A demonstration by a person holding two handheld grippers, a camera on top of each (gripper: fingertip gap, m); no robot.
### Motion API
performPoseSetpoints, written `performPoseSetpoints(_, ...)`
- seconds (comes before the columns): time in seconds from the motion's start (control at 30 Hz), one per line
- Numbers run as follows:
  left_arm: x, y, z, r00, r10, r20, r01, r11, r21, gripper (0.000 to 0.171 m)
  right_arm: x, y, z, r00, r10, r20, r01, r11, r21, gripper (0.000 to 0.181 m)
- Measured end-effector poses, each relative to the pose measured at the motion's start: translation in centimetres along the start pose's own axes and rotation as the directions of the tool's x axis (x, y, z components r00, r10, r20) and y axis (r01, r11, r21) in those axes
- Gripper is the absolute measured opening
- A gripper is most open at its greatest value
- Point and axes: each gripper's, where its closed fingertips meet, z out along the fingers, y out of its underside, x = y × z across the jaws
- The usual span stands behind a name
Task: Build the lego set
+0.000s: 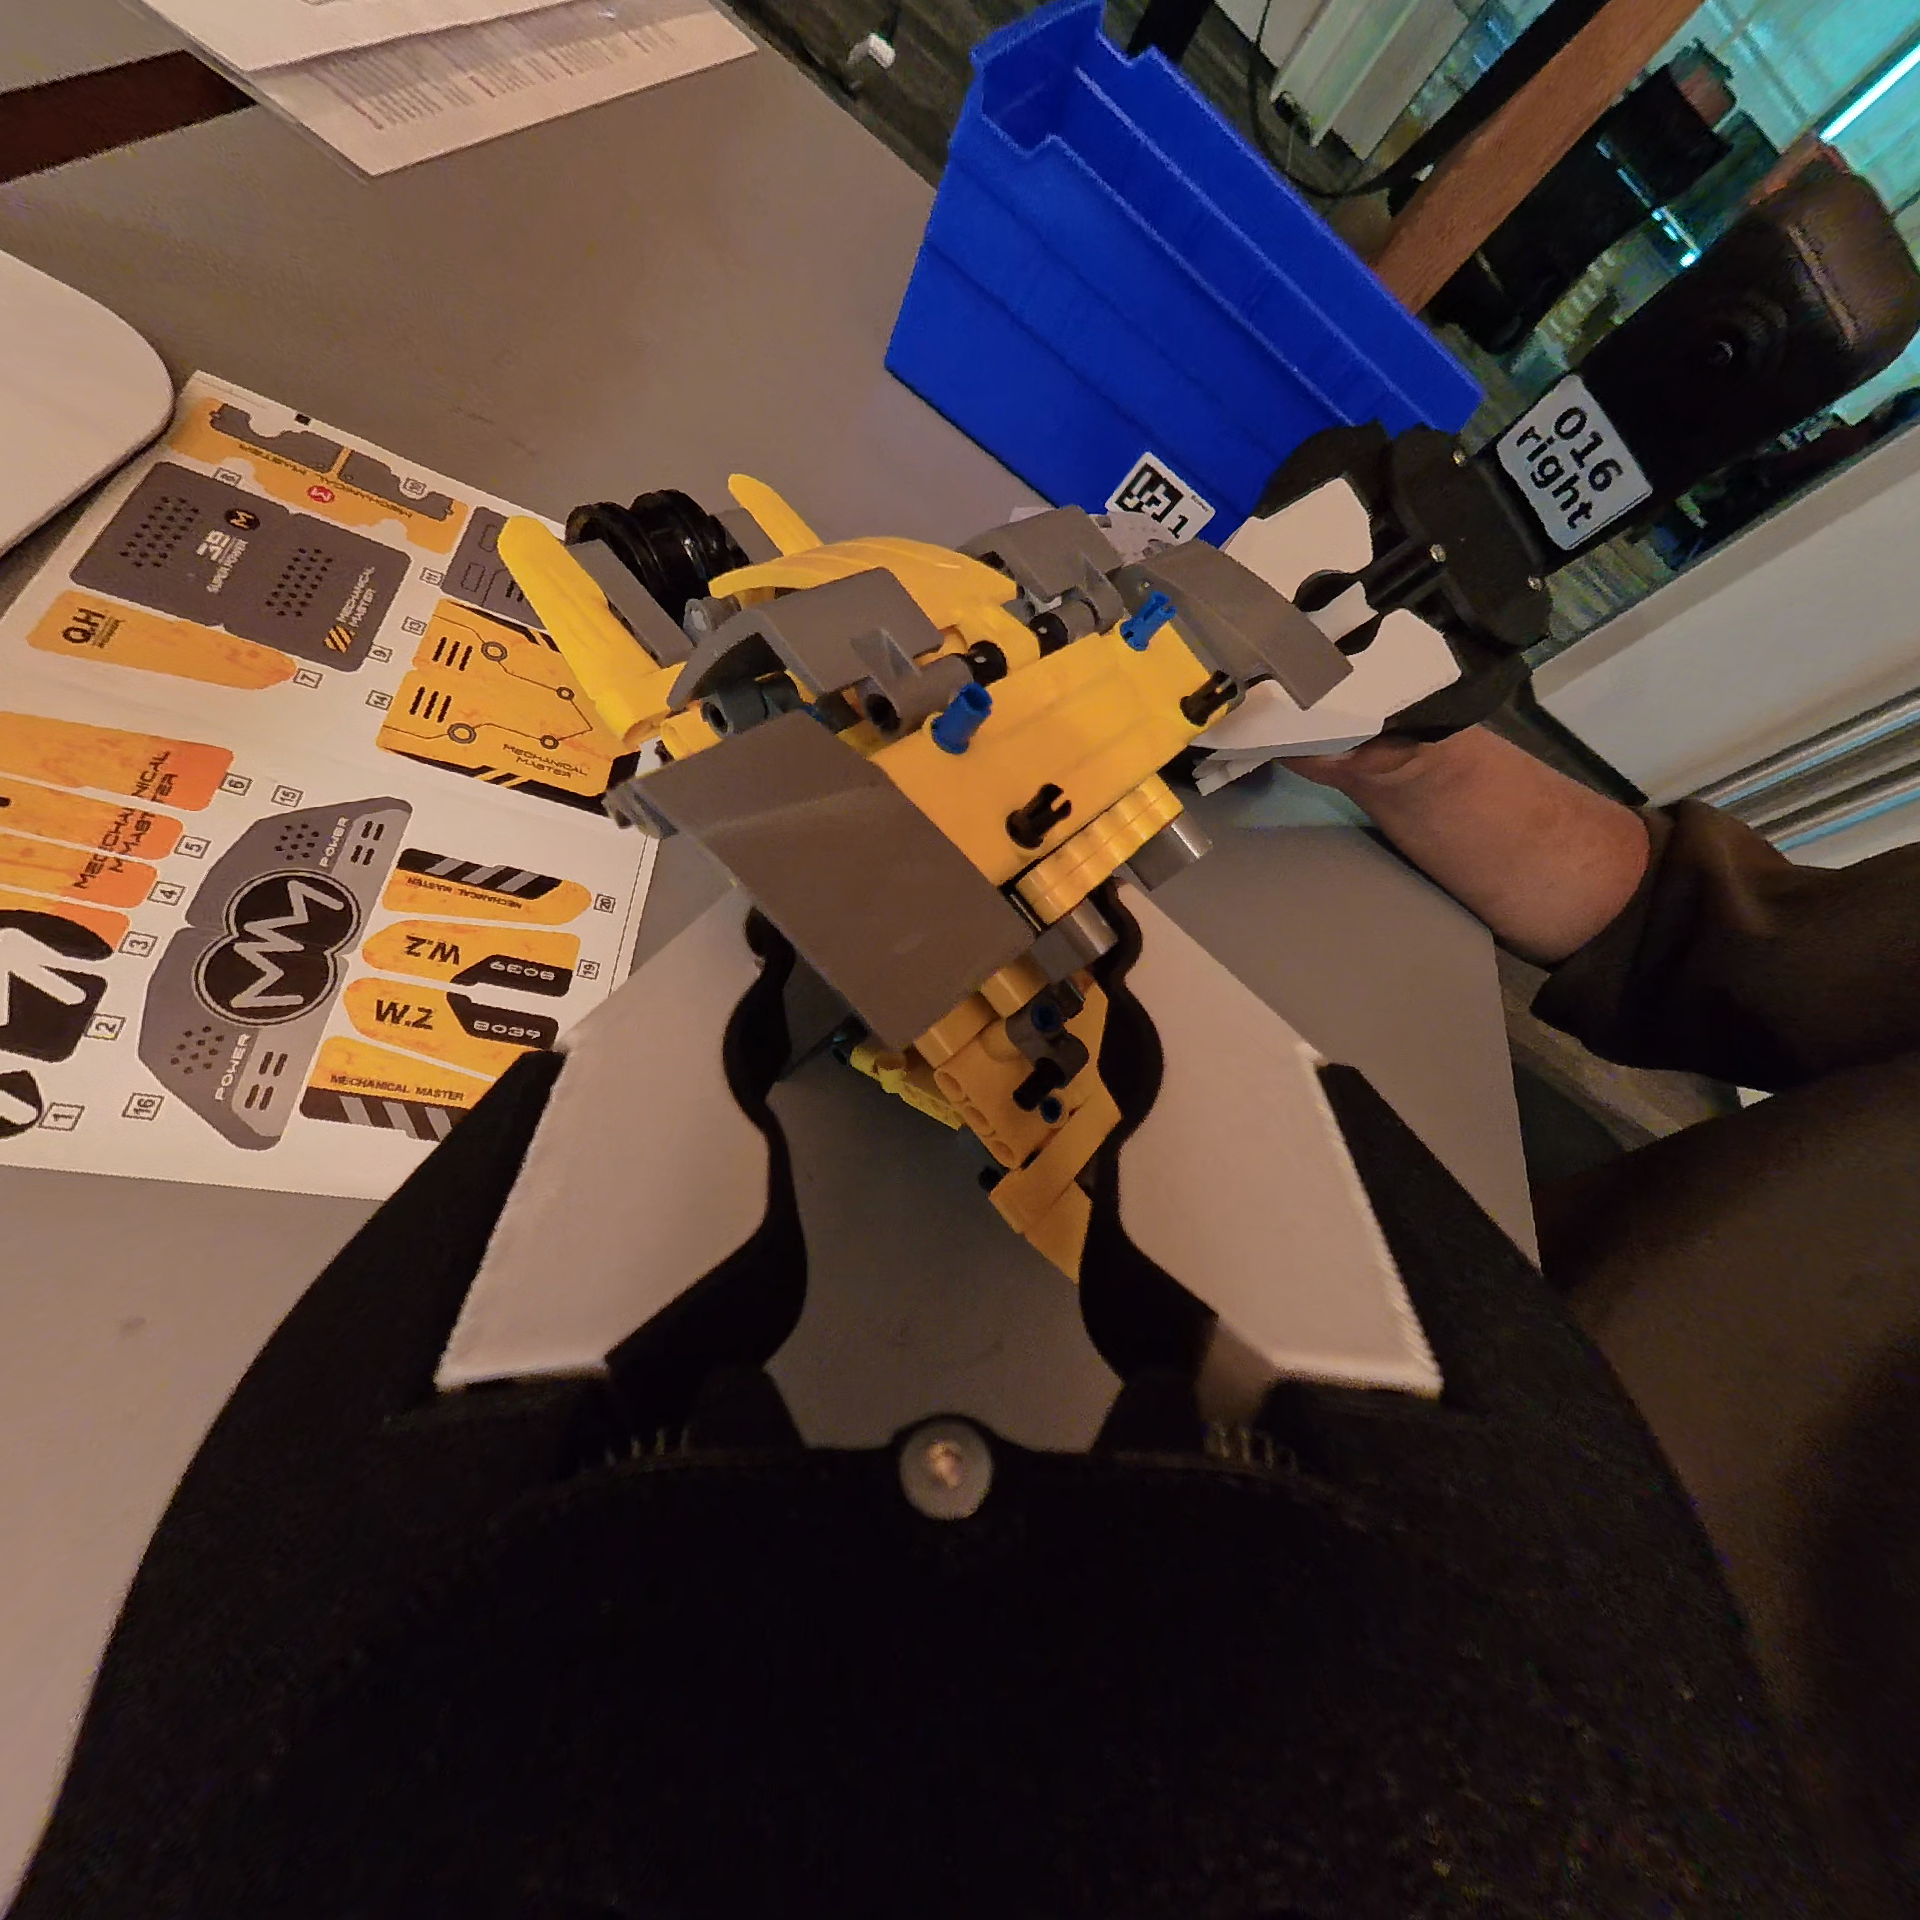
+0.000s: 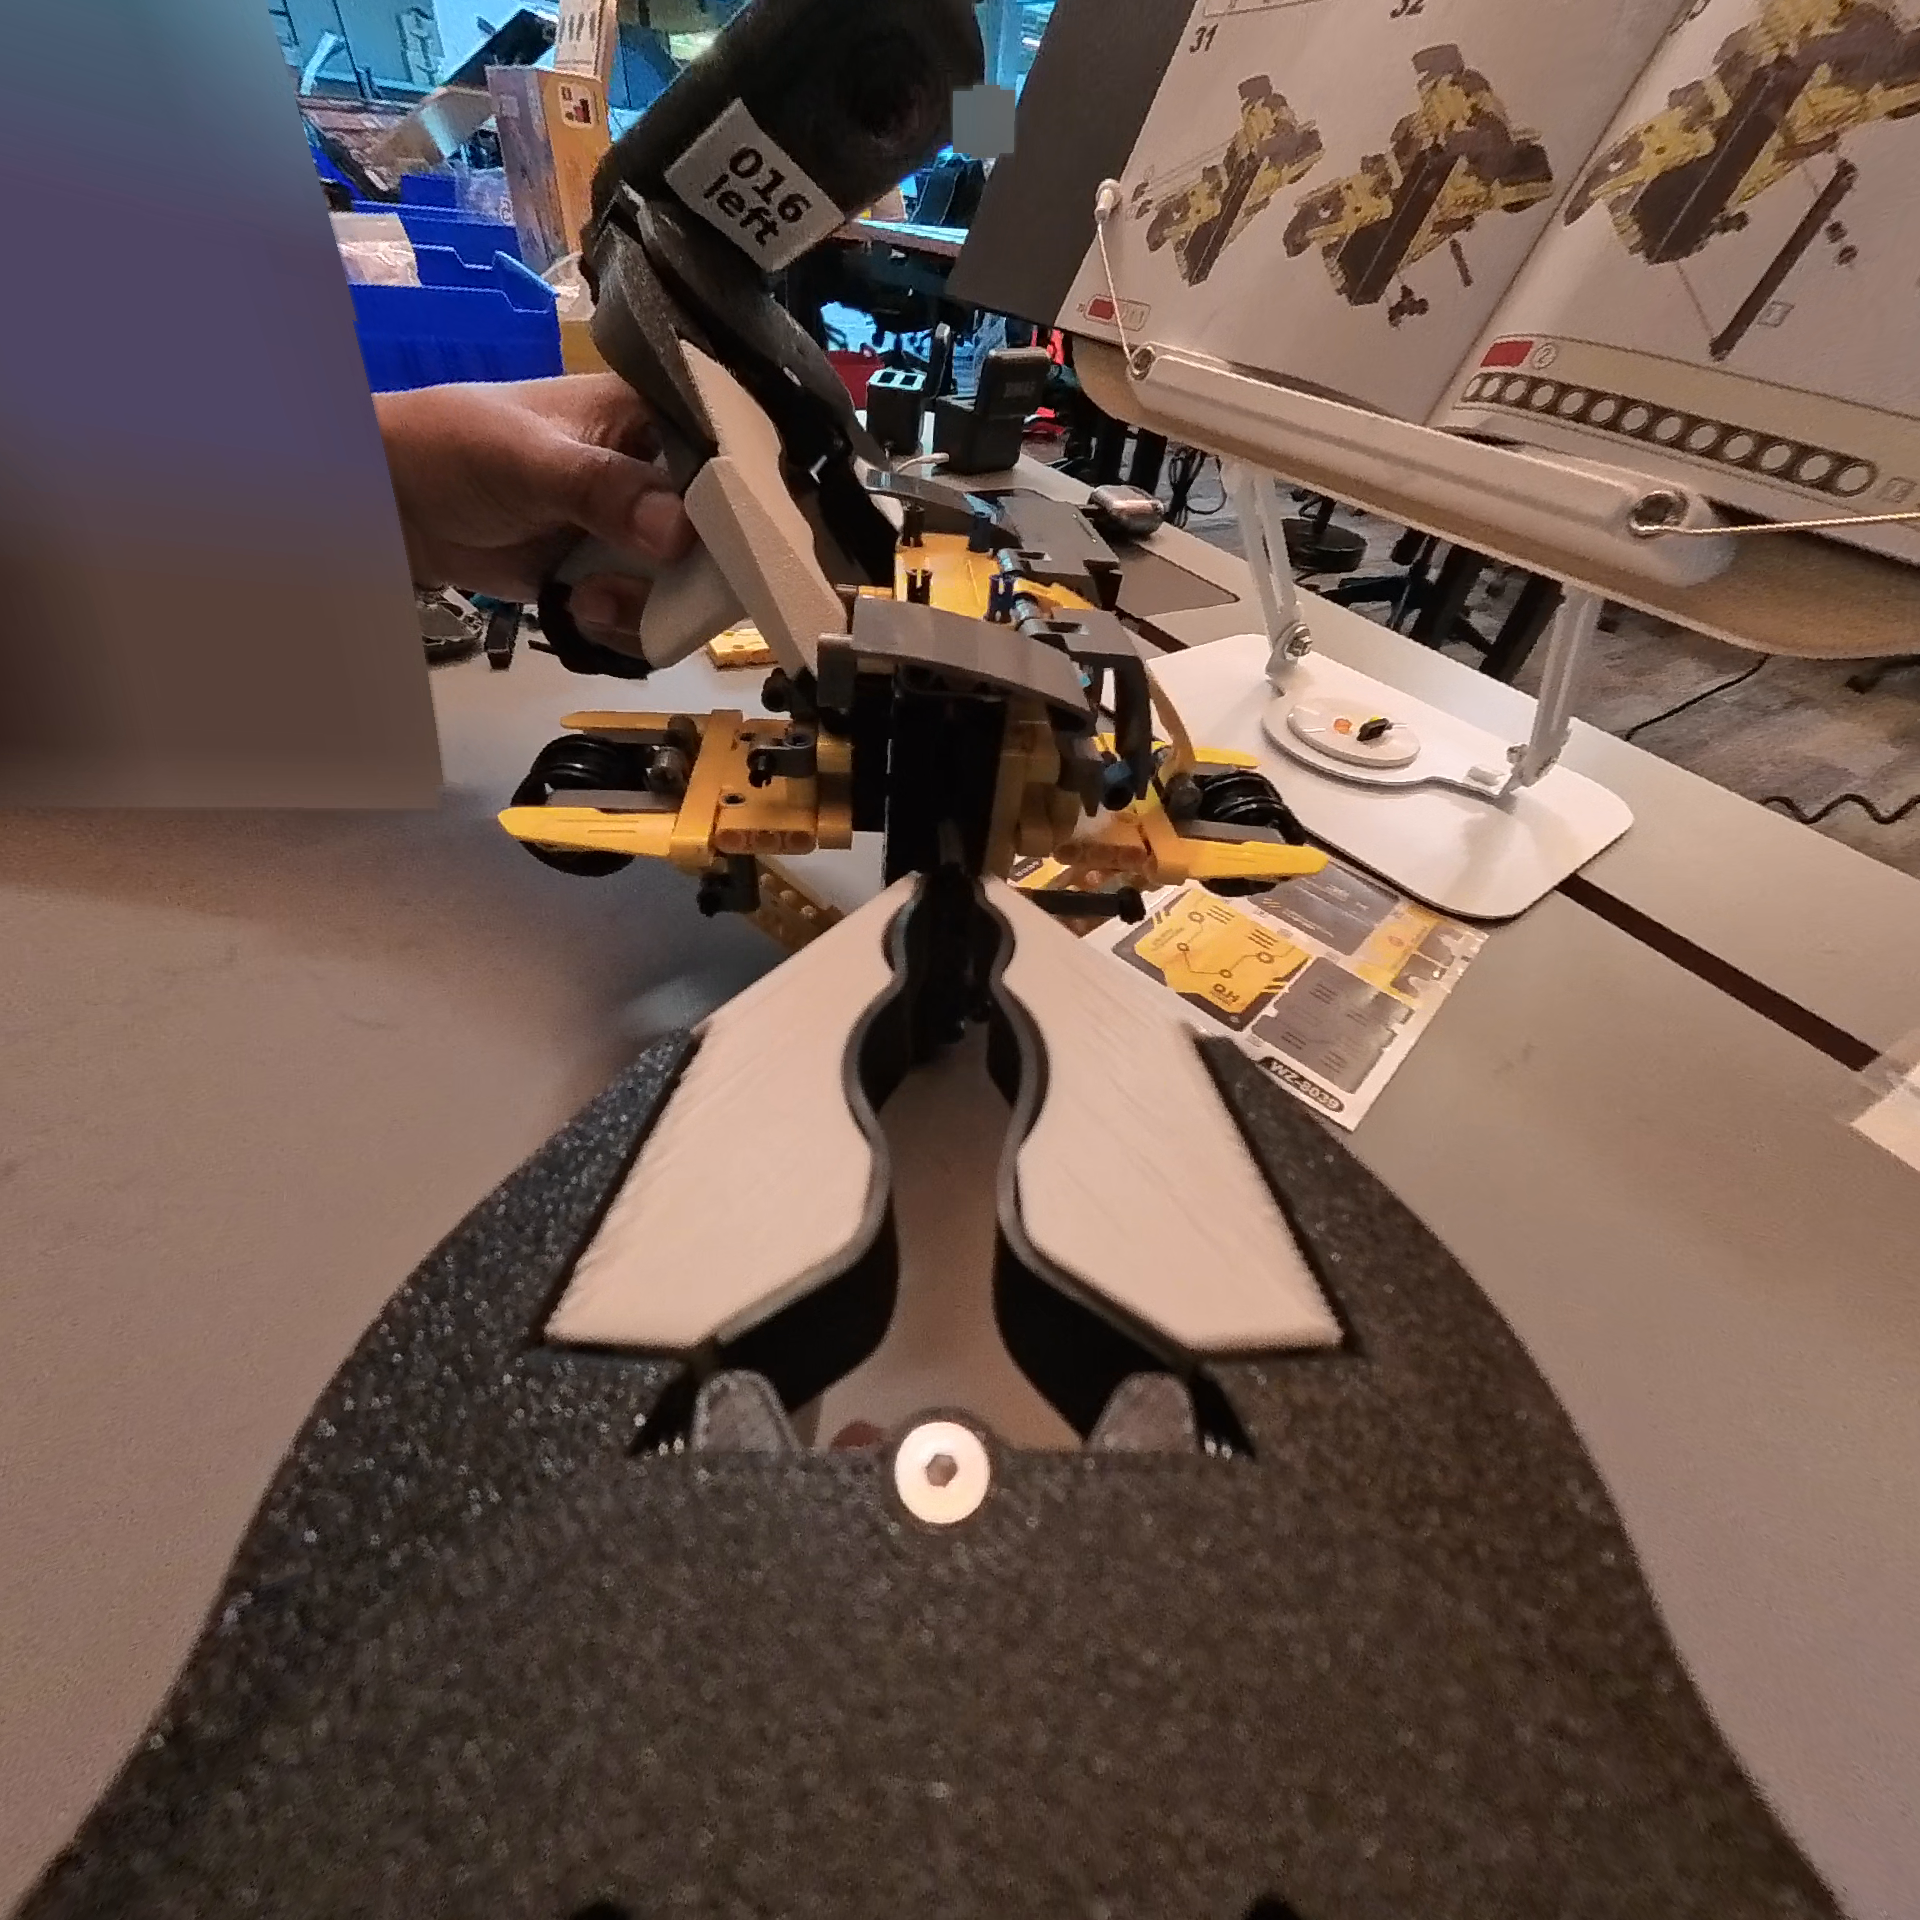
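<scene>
A yellow and grey brick-built model with black wheels (image 1: pixel 935 748) is held above the grey table (image 1: pixel 623 260) between both grippers. My left gripper (image 1: pixel 940 935) is shut on the model's narrow yellow end, with its white fingers (image 1: pixel 665 1143) on either side. My right gripper (image 2: pixel 956 899) is shut on a black part in the middle of the model (image 2: pixel 748 790). In the left wrist view the right gripper (image 1: pixel 1236 644) grips the model's far end. In the right wrist view the left gripper (image 2: pixel 842 592) comes down onto the model from the upper left, held by a hand (image 2: pixel 499 478).
A sticker sheet (image 1: pixel 260 831) lies on the table under the model, also in the right wrist view (image 2: pixel 1299 966). A blue bin (image 1: pixel 1143 291) stands behind. An open instruction booklet (image 2: pixel 1455 208) rests on a white stand (image 2: pixel 1455 810). Papers (image 1: pixel 468 73) lie far off. There is about 7 centimetres between the tips of the two grippers.
</scene>
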Motion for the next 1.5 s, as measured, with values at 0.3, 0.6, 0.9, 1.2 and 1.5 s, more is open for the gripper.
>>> performPoseSetpoints(0.3, -0.11, -0.08, 0.04, 0.998, 0.029, -0.058, -0.031, 0.999, -0.033, 0.053, -0.41, 0.01, 0.04, 0.995, 0.055, 0.079, -0.055, 0.998, -0.002, 0.006)
performPoseSetpoints(0.6, -0.24, -0.01, -0.12, 0.989, 0.041, -0.140, -0.047, 0.998, -0.043, 0.054, -0.76, -0.47, 0.34, 0.996, -0.040, 0.078, 0.037, 0.999, 0.032, 0.006)
performPoseSetpoints(0.9, -0.20, 0.11, 0.07, 0.987, 0.030, -0.157, -0.035, 0.999, -0.029, 0.058, -0.52, -0.22, 0.38, 0.996, -0.080, 0.026, 0.079, 0.997, 0.019, 0.006)
performPoseSetpoints(1.2, -0.35, 0.02, 0.16, 0.988, 0.033, -0.148, -0.036, 0.999, -0.021, 0.058, -0.45, -0.13, 0.52, 0.997, -0.075, 0.024, 0.075, 0.997, 0.013, 0.006)
performPoseSetpoints(1.5, -0.57, -0.15, 0.16, 0.987, 0.009, -0.158, -0.009, 1.000, 0.001, 0.058, -0.32, -0.21, 0.76, 0.997, -0.074, 0.009, 0.074, 0.997, 0.018, 0.006)
